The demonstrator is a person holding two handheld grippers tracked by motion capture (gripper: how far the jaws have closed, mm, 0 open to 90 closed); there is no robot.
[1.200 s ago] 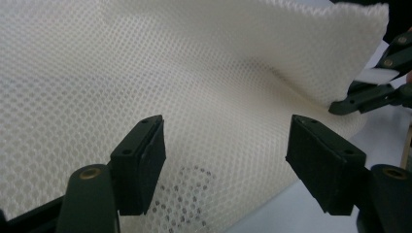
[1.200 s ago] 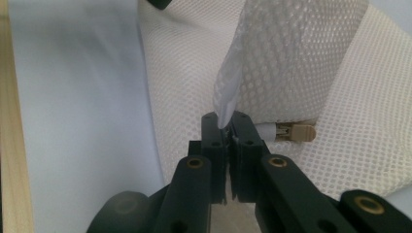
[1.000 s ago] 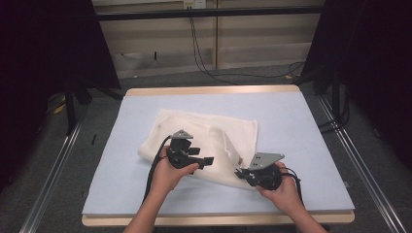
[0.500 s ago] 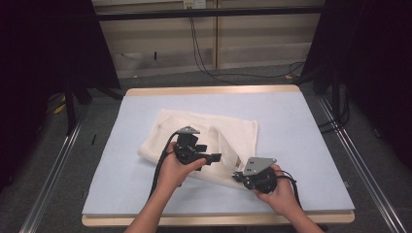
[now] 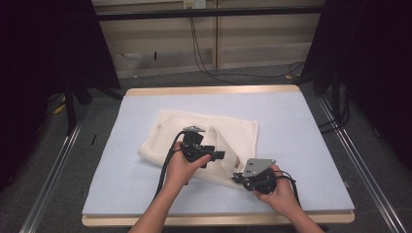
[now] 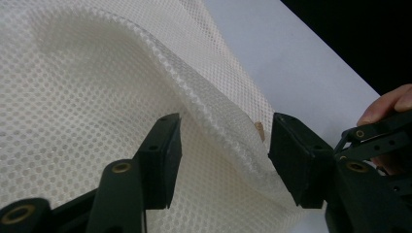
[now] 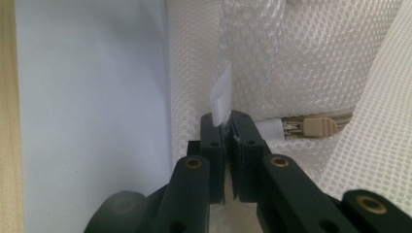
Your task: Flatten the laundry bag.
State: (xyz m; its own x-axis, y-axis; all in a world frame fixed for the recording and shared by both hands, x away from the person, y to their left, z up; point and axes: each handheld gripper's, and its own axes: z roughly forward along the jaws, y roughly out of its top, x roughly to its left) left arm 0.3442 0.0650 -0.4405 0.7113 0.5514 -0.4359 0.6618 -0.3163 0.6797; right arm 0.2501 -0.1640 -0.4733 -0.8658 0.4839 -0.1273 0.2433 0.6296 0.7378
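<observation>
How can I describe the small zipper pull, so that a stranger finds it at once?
On the pale blue table mat lies a white mesh laundry bag. At its near edge, just right of the shut right gripper, sits the beige zipper pull: the only smooth, tan piece among white netting.

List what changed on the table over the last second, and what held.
The left tongs slid right across the white mesh bag, toward the right tongs, and their jaws have just been closing around a raised fold of mesh, not yet pinching it. The right tongs stayed shut on the bag's white tag. The bag stayed put.
</observation>
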